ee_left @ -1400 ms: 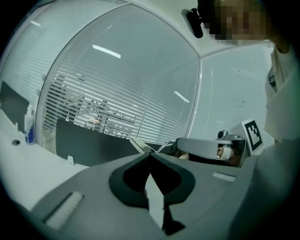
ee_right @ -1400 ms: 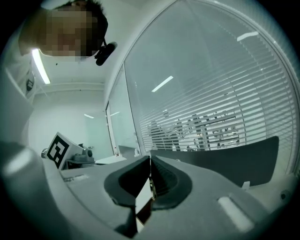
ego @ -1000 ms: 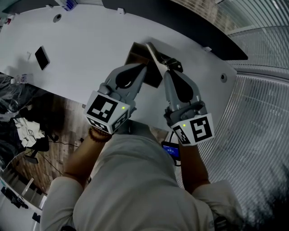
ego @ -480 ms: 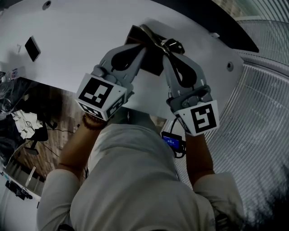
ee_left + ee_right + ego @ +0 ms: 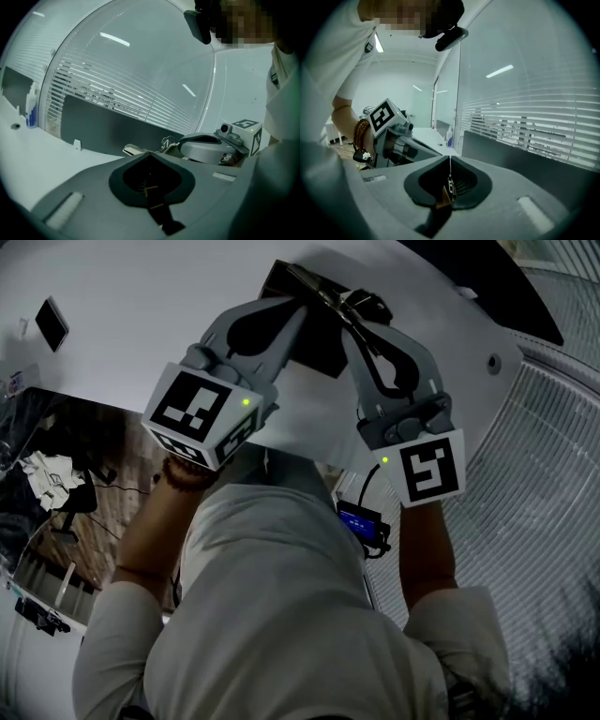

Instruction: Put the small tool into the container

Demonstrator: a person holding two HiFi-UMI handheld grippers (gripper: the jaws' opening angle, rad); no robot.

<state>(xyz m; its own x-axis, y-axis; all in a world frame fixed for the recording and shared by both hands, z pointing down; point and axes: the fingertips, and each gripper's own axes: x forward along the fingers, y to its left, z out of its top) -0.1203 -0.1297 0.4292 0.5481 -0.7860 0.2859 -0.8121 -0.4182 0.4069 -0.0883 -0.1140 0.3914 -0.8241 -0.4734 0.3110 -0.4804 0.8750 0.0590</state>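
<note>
Both tools meet over the far corner of the white table (image 5: 141, 306). The left hand-held gripper (image 5: 302, 298) is closed, with slivers of tan card showing in its seam. I take that for a pinch on the edge of the dark cardboard box (image 5: 317, 345). The right hand-held gripper (image 5: 352, 319) is also closed, nipping a thin metal piece that I judge to be the small tool (image 5: 367, 306), held just at the box's raised flap and not yet inside.

The worry is that narrow pinch. If the tool catches the flap on the way in, it could twist out of the jaws and land outside the box. A tug on the flap could also tip the box, and I cannot tell whether it sits flat.

Room is tight on the right, where the table's curved edge runs close to the slatted glass wall (image 5: 553, 427). To the left the table lies open as far as the phone (image 5: 52, 322).
</note>
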